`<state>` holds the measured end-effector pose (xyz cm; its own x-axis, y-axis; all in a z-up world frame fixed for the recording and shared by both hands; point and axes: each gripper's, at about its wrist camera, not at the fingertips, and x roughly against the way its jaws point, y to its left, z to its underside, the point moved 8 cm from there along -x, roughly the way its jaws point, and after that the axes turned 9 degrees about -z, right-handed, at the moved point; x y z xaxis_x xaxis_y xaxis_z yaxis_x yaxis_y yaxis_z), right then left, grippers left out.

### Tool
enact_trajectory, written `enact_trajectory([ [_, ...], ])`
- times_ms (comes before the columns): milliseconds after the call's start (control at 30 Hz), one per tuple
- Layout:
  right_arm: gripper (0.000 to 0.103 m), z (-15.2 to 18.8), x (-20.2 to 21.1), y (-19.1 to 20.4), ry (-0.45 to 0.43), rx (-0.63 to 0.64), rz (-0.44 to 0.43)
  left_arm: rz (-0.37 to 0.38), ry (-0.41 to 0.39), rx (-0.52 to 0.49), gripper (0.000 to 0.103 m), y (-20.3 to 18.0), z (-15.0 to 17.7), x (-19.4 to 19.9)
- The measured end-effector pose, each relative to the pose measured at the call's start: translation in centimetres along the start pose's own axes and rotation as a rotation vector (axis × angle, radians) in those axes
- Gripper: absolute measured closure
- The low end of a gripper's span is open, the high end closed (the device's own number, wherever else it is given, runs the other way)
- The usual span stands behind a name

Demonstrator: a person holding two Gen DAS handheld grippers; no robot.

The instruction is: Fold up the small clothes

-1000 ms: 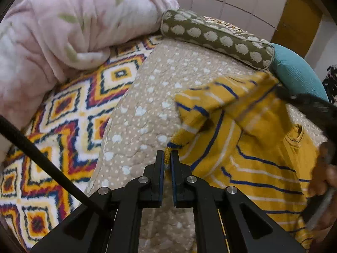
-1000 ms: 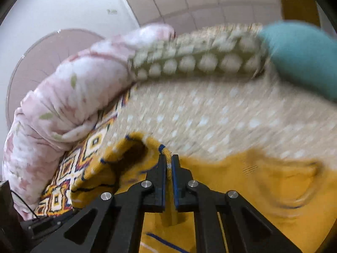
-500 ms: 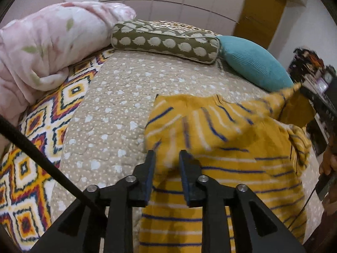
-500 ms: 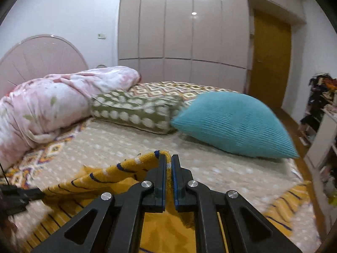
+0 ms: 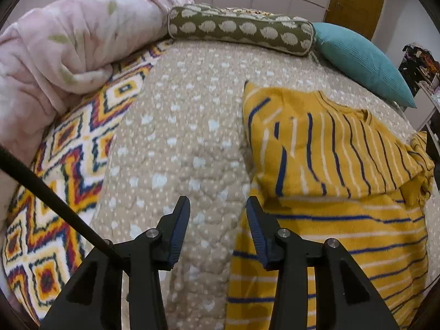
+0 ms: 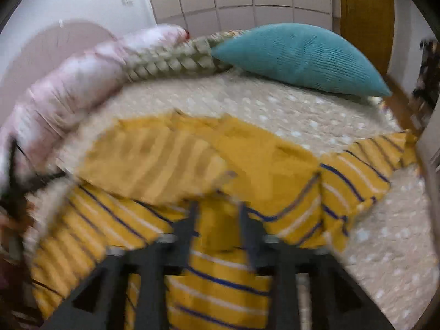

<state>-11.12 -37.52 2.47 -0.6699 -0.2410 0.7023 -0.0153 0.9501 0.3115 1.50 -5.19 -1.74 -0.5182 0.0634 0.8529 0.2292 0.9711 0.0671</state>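
A small yellow sweater (image 5: 330,192) with blue and white stripes lies on the beige dotted bedspread (image 5: 181,143). One side is folded over across the body. My left gripper (image 5: 217,220) is open and empty, just left of the sweater's edge. In the blurred right wrist view the sweater (image 6: 220,170) lies below my right gripper (image 6: 217,220), which is open and empty above its middle. One sleeve (image 6: 368,159) stretches out to the right.
A pink blanket (image 5: 68,41) is heaped at the left. An olive patterned bolster (image 5: 242,27) and a teal pillow (image 5: 363,57) lie at the head of the bed. A colourful zigzag cover (image 5: 68,178) shows at the left. A black cable (image 5: 55,200) crosses the lower left.
Both grippers held the sweater's edge and carried it over the body. Both have opened and let it go, and the folded part now lies on the sweater.
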Motion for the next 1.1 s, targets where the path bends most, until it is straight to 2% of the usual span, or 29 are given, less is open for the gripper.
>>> enact_trajectory([
  [67, 0.039, -1.7, 0.4, 2.4, -0.057, -0.020, -0.122, 0.012, 0.010, -0.003, 0.058, -0.4, 0.3, -0.2],
  [100, 0.039, -2.4, 0.0, 3.5, -0.058, -0.015, -0.156, 0.017, 0.011, -0.005, 0.057, -0.7, 0.4, -0.3],
  [233, 0.039, -5.4, -4.8, 9.7, -0.014, 0.078, -0.238, 0.029, 0.011, -0.005, 0.056, -1.7, 0.1, -0.8],
  [367, 0.039, -8.5, -12.5, 14.6, 0.024, 0.208, -0.207, 0.020, 0.010, 0.012, 0.055, -2.1, -0.5, -1.9],
  [467, 0.039, -9.9, -18.4, 15.6, 0.075, 0.222, -0.191, 0.019, 0.041, 0.058, 0.055, -1.4, -0.8, -3.5],
  [533, 0.043, -10.0, -21.9, 15.8, 0.140, 0.198, -0.196, 0.041, 0.049, 0.095, 0.055, -1.0, -1.0, -4.0],
  [633, 0.059, -8.7, -26.2, 16.1, 0.240, 0.189, -0.197, 0.050, 0.046, 0.117, 0.054, -0.5, -1.0, -4.3],
  [667, 0.071, -8.2, -27.3, 16.3, 0.262, 0.211, -0.191, 0.052, 0.044, 0.112, 0.054, -0.4, -1.0, -4.3],
  [700, 0.086, -8.1, -27.7, 16.4, 0.258, 0.239, -0.171, 0.055, 0.041, 0.108, 0.054, -0.4, -1.0, -4.2],
  [733, 0.095, -8.2, -27.8, 16.6, 0.238, 0.258, -0.161, 0.052, 0.039, 0.105, 0.054, -0.2, -1.0, -4.2],
  [800, 0.096, -8.8, -27.2, 17.2, 0.198, 0.222, -0.215, 0.046, 0.038, 0.105, 0.054, 0.0, -1.1, -4.1],
  [867, 0.096, -9.8, -26.6, 17.6, 0.146, 0.210, -0.231, 0.044, 0.036, 0.117, 0.054, 0.6, -1.3, -4.1],
  [1100, 0.096, -10.8, -27.8, 19.6, 0.130, 0.177, -0.246, 0.048, 0.016, 0.142, 0.054, 1.5, -1.8, -2.7],
])
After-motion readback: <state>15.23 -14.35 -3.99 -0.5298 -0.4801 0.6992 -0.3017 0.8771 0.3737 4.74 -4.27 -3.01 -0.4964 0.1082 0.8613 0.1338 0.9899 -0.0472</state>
